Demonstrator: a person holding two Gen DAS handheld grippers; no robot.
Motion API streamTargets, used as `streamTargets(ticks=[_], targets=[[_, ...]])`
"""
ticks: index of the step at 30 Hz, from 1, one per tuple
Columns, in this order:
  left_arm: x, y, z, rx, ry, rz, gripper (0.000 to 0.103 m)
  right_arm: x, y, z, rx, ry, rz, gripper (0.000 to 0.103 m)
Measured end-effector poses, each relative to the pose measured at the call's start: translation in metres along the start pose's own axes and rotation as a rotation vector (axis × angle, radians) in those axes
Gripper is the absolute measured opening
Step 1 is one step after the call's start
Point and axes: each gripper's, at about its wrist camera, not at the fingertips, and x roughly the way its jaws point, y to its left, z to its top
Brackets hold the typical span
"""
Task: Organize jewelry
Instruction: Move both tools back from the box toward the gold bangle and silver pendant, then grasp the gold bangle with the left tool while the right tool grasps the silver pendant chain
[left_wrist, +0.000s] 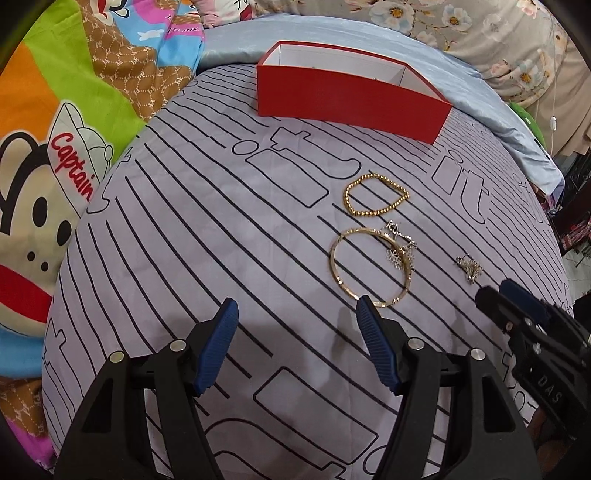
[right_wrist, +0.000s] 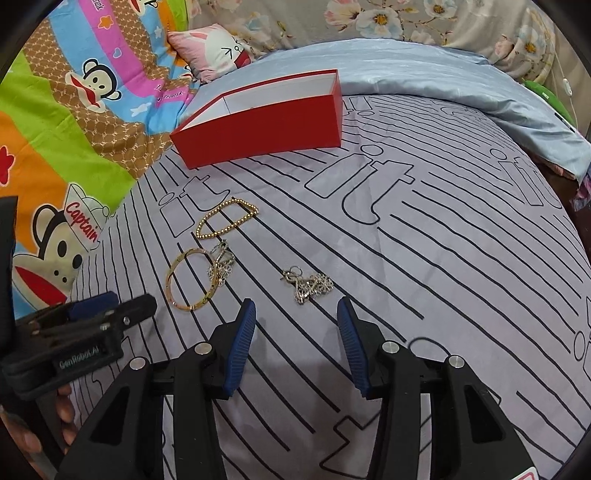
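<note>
A gold bangle (left_wrist: 338, 273) (right_wrist: 173, 284) lies on the striped grey bedsheet (left_wrist: 221, 229) with a small silver chain piece (left_wrist: 400, 245) (right_wrist: 221, 264) draped over its far side. Beyond it rests a gold bead bracelet (left_wrist: 376, 197) (right_wrist: 225, 218). A separate silver chain cluster (left_wrist: 469, 267) (right_wrist: 310, 286) lies to the right. The open red box (left_wrist: 351, 101) (right_wrist: 266, 129) with a white inside stands at the back. My left gripper (left_wrist: 297, 306) is open, its right finger tip just short of the bangle's near rim. My right gripper (right_wrist: 295, 306) is open, just short of the silver cluster.
A colourful cartoon blanket (left_wrist: 55, 147) (right_wrist: 66, 122) borders the sheet on the left. A pale blue pillow (left_wrist: 369, 37) (right_wrist: 424, 70) and a floral cover (left_wrist: 480, 33) lie behind the box. In each wrist view the other gripper intrudes from the side. A hand (right_wrist: 62, 410) holds the left tool.
</note>
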Motion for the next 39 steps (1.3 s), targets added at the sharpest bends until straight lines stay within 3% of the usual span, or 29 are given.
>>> streamTargets(ticks=[8, 14, 19, 23, 25, 38, 39], targets=[[0.0, -0.002, -0.003, 0.006, 0.005, -0.003, 0.064, 0.016, 0.008, 0.012, -0.041, 0.001, -0.01, 0.038], [0.002, -0.002, -0.002, 0.004, 0.012, -0.006, 0.064, 0.024, 0.009, 0.014, -0.057, 0.013, -0.015, 0.025], [0.004, -0.003, -0.001, 0.002, 0.016, -0.009, 0.064, 0.023, 0.002, 0.013, -0.043, 0.016, -0.021, 0.008], [0.007, -0.004, 0.0, 0.001, 0.02, -0.015, 0.064, 0.021, -0.001, 0.01, -0.039, 0.016, -0.017, 0.006], [0.008, -0.005, 0.0, -0.001, 0.022, -0.017, 0.064, 0.019, -0.001, 0.009, -0.036, 0.019, -0.013, 0.0], [0.008, -0.023, 0.007, 0.031, 0.009, -0.069, 0.064, 0.009, -0.01, 0.0, 0.004, 0.023, 0.002, 0.0], [0.008, -0.027, 0.007, 0.041, 0.007, -0.071, 0.068, 0.008, -0.01, 0.0, 0.007, 0.022, 0.003, 0.0]])
